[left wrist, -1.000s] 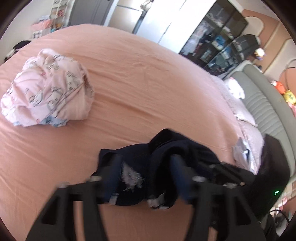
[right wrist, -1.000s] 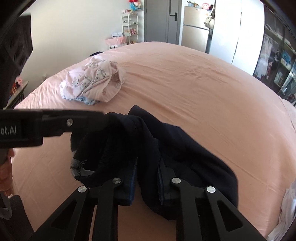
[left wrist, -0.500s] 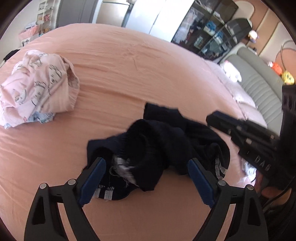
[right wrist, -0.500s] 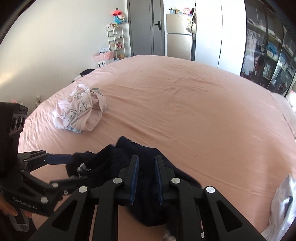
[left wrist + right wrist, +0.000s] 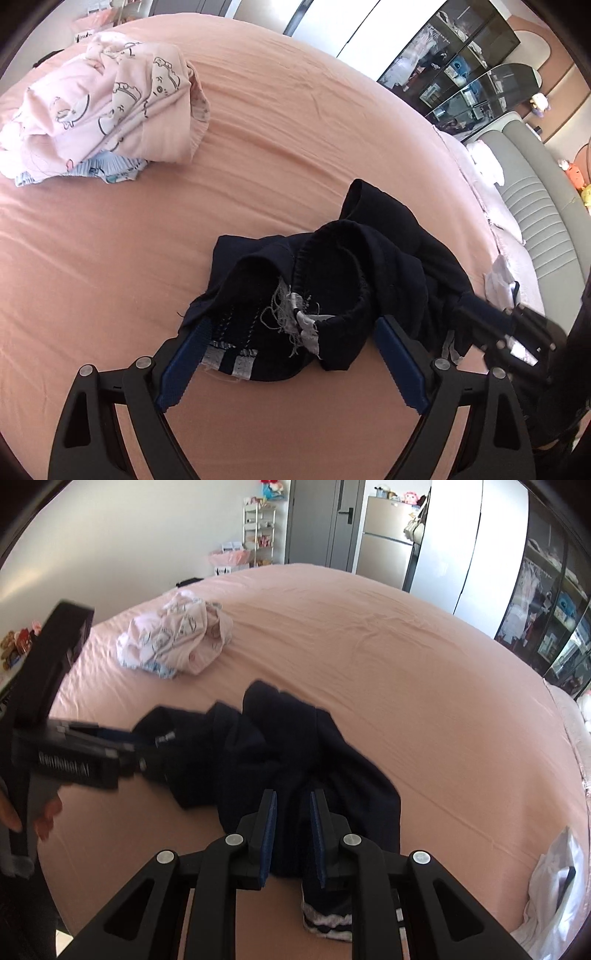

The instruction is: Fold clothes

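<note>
A crumpled dark navy garment (image 5: pixel 343 280) with white striped trim lies in a heap on the pink bed; it also shows in the right wrist view (image 5: pixel 280 753). My left gripper (image 5: pixel 291 354) is open, its blue pads on either side of the garment's near edge, just above it. My right gripper (image 5: pixel 292 830) is shut on a fold of the navy garment at its near right edge; it shows at the right of the left wrist view (image 5: pixel 480 325). The left gripper also shows in the right wrist view (image 5: pixel 122 746) at the garment's left end.
A crumpled pink printed garment (image 5: pixel 107 107) lies on the bed's far left, over a light blue piece; it also shows in the right wrist view (image 5: pixel 177 635). A white cloth (image 5: pixel 554 886) lies at the bed's right edge. The grey headboard (image 5: pixel 546 221) stands to the right.
The left gripper has let go of the garment, opened wide and come down close to the garment's near edge. The right gripper has stayed shut on the garment, which has dropped into a heap.
</note>
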Available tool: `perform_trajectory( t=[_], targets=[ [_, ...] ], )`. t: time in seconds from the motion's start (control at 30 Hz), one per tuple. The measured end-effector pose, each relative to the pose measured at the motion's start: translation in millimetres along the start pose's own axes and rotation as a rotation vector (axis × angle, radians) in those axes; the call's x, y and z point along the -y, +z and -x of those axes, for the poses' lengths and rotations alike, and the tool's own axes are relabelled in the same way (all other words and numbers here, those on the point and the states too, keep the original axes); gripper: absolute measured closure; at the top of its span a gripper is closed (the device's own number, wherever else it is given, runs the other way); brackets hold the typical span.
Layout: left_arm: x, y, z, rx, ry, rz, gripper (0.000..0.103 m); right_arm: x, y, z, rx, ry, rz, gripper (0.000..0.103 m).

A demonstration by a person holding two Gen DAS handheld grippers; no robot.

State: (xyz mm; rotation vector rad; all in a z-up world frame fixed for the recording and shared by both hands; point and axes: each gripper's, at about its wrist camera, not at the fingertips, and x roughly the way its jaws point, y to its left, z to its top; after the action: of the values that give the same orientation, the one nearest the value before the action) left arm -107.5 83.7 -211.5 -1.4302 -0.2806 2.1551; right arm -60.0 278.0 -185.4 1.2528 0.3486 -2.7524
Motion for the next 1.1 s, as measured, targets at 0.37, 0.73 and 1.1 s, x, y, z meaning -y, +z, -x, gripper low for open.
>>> perform_trajectory(
  t=[0.37,0.73,1.1],
  targets=[
    [-9.9,-3.2,2.3,0.056,-0.088,0.109,0.073,-62.0,-42.9,8.1,0.105,-0.184,0.343,0.043],
    [-3.8,1.5,4.2,0.082,-0.107,0.084,0.082,-100.6,-39.8,-28.3,0.091,-0.244,0.474,0.043],
    [-5.1,1.3,5.4,0.061,-0.085,0.09,0.082,-95.7,-28.1,-41.2,0.085,-0.345,0.476,0.062]
  ],
)
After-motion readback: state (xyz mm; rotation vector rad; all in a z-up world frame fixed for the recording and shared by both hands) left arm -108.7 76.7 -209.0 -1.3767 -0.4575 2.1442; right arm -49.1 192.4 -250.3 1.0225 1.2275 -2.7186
